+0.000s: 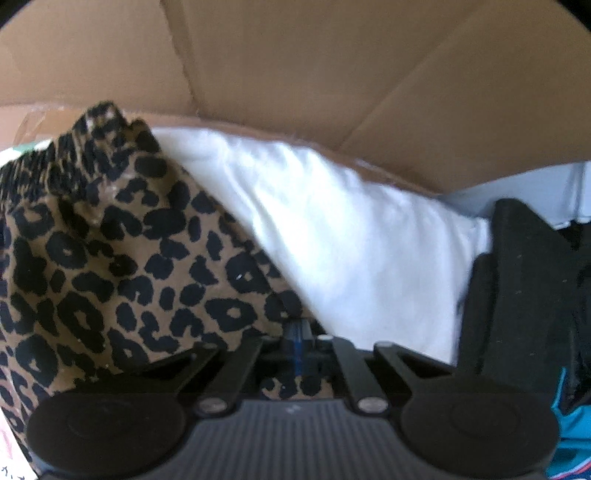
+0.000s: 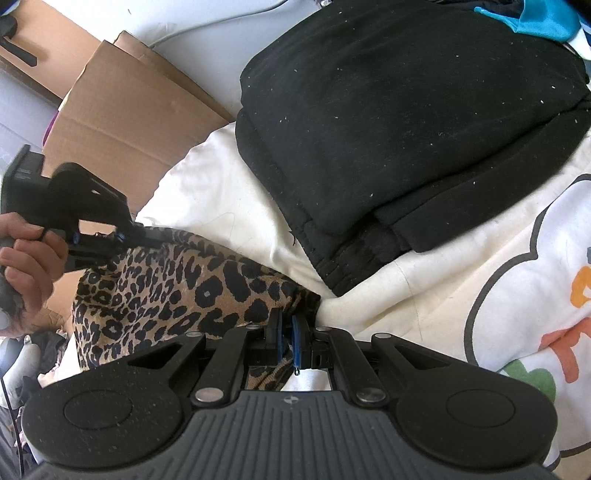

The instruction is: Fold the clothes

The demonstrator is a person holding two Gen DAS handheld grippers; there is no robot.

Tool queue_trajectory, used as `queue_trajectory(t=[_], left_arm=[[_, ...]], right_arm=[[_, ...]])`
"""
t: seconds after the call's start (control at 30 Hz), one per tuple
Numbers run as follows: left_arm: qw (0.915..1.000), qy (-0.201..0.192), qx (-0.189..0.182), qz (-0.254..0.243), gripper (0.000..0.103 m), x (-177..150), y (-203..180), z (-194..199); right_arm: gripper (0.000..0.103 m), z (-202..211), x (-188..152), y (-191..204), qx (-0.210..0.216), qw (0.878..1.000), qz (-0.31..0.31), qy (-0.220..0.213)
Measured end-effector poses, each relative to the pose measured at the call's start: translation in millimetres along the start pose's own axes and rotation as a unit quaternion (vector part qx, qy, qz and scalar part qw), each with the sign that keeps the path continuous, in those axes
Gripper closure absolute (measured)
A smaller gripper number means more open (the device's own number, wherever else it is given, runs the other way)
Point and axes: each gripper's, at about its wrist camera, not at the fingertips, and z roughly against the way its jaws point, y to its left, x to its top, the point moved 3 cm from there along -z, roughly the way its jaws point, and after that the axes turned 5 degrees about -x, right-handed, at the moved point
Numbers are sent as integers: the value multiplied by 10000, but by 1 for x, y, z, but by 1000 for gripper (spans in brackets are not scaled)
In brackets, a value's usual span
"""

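Note:
A leopard-print garment [image 1: 110,258] hangs bunched between my two grippers, just above a white printed blanket [image 2: 443,295]. In the left wrist view the cloth drapes over my left gripper [image 1: 297,332], whose blue pads are pressed together on a fold of it. The right wrist view shows that same left gripper [image 2: 125,236], held by a hand [image 2: 26,258], pinching the garment's far corner. My right gripper [image 2: 286,328] is shut on the near corner of the leopard garment [image 2: 184,291], with cloth showing between its blue pads.
A folded black garment [image 2: 406,129] lies on the blanket to the right, also seen as a black garment [image 1: 517,295] in the left view. Flattened cardboard [image 2: 122,122] lies behind the leopard cloth. A teal cloth [image 2: 535,18] sits at the far right.

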Motion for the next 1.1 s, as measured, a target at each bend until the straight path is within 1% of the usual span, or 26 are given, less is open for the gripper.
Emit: queue_trajectory(t=[0.03, 0.17, 0.3, 0.37, 0.4, 0.43, 0.47, 0.7, 0.8, 0.93, 0.97, 1.0, 1.03, 1.07, 1.1], left_arm=[[10000, -64, -69, -25, 103, 1, -2, 4], [9985, -340, -243, -361, 103, 10, -16, 18], [9982, -82, -344, -490, 103, 14, -30, 14], [9986, 36, -212, -493, 103, 13, -30, 12], [9987, 89, -152, -481, 102, 11, -29, 11], [9988, 141, -92, -469, 98, 10, -28, 10], [9988, 189, -36, -457, 98, 9, -27, 9], [9986, 416, 188, -258, 93, -2, -12, -11], [9987, 426, 215, -201, 87, -3, -9, -17], [9985, 473, 95, -273, 63, -2, -13, -21], [9983, 489, 108, -302, 62, -3, -15, -21], [9980, 496, 216, -340, 63, -4, -16, -21], [9975, 503, 324, -377, 69, -5, -16, -21], [9970, 510, 422, -397, 77, -6, -17, -21], [9970, 510, 476, -338, 80, -6, -15, -20]], right_arm=[[94, 1, 0, 0, 4, 10000, -22, -8], [99, 4, -1, 3, -7, 10000, 35, -72], [100, 7, 0, 4, -12, 9999, 51, -101], [100, 6, 0, 4, -7, 9999, 48, -94], [100, 6, 0, 3, -5, 10000, 45, -87], [100, 6, 0, 3, -3, 10000, 43, -80], [100, 5, 0, 3, -1, 10000, 41, -73], [99, 3, -1, 2, 14, 10000, 24, -26], [99, 3, -1, 3, 7, 10000, 38, -22], [99, 2, -1, 4, -1, 10000, 56, -17], [99, 2, -1, 4, -3, 10000, 61, -16], [99, 1, -1, 4, -6, 10000, 65, -15], [99, 1, -1, 5, -8, 10000, 70, -14], [99, 1, -1, 5, -10, 10000, 74, -13], [99, 1, -1, 5, -10, 10000, 75, -14]])
